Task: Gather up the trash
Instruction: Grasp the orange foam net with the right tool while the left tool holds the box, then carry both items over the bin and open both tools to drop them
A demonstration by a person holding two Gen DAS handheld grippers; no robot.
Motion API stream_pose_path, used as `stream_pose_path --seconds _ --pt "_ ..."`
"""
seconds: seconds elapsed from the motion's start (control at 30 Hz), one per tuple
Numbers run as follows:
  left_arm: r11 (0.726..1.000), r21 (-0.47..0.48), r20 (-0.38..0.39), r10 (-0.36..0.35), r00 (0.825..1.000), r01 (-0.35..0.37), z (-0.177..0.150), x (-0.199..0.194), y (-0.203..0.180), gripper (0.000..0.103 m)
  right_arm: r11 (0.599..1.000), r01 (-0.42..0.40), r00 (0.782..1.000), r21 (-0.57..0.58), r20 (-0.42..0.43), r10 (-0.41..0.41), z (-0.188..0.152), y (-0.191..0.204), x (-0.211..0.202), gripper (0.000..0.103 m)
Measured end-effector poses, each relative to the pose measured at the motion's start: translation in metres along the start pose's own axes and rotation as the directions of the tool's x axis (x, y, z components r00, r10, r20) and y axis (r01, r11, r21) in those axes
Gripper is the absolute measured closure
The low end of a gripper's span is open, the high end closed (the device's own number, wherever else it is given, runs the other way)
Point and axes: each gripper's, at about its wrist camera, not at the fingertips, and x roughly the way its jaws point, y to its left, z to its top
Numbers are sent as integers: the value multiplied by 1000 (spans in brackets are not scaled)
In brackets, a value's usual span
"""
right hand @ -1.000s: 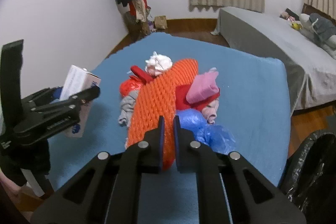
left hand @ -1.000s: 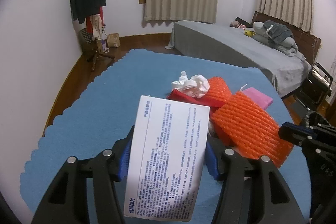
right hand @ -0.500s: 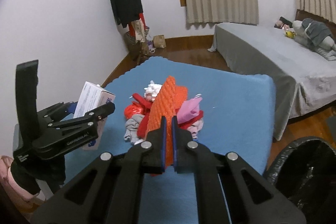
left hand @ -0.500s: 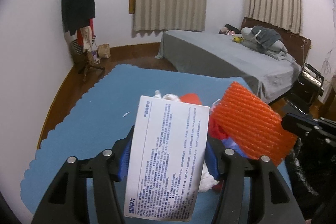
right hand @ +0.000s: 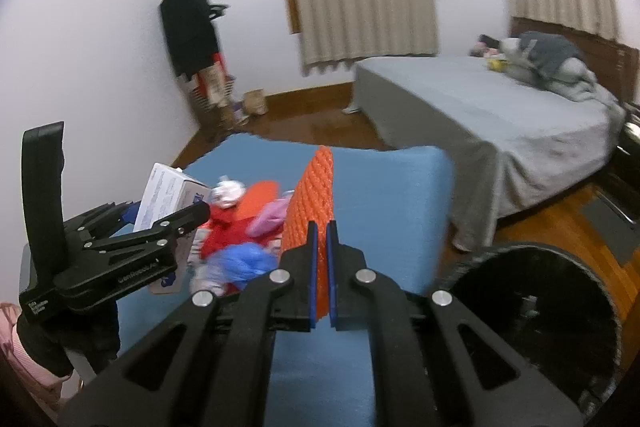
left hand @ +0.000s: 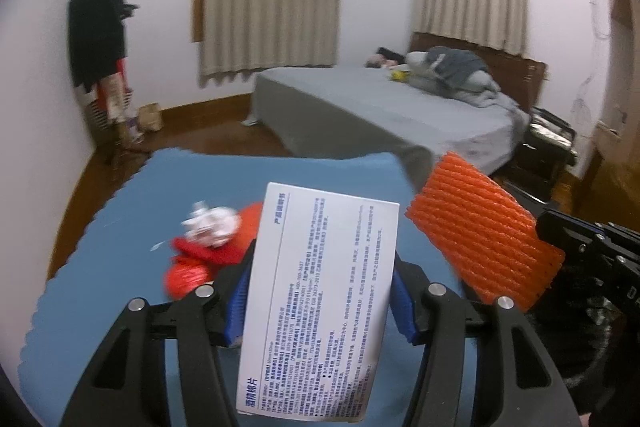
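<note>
Above the blue mat [right hand: 396, 195], both claws level: left claw [left hand: 320, 301] clamping box [left hand: 320, 291], right claw [right hand: 320, 255] pinching orange foam net [right hand: 314, 195].

Matt printed cardboard box [left hand: 320, 303], ribbed orange foam netting [left hand: 484, 239], soft matt blue cloth table cover [right hand: 392, 195] and glossy wooden floor [right hand: 320, 123] are recorded.

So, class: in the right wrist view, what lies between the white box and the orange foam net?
In the right wrist view, between the white box and the orange foam net lies the trash pile: crumpled white paper, red, pink and blue scraps.
</note>
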Motion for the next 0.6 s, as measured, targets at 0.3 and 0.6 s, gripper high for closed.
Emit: stream_pose_path --seconds 0.3,0.6 --pt "980 92 2 -177 984 176 6 17 -92 46 976 193 981 104 3 -194 -29 -77 -43 100" --pt "932 169 -29 -321 947 321 2 37 -177 46 928 323 946 184 -28 -324 -63 -137 -69 100"
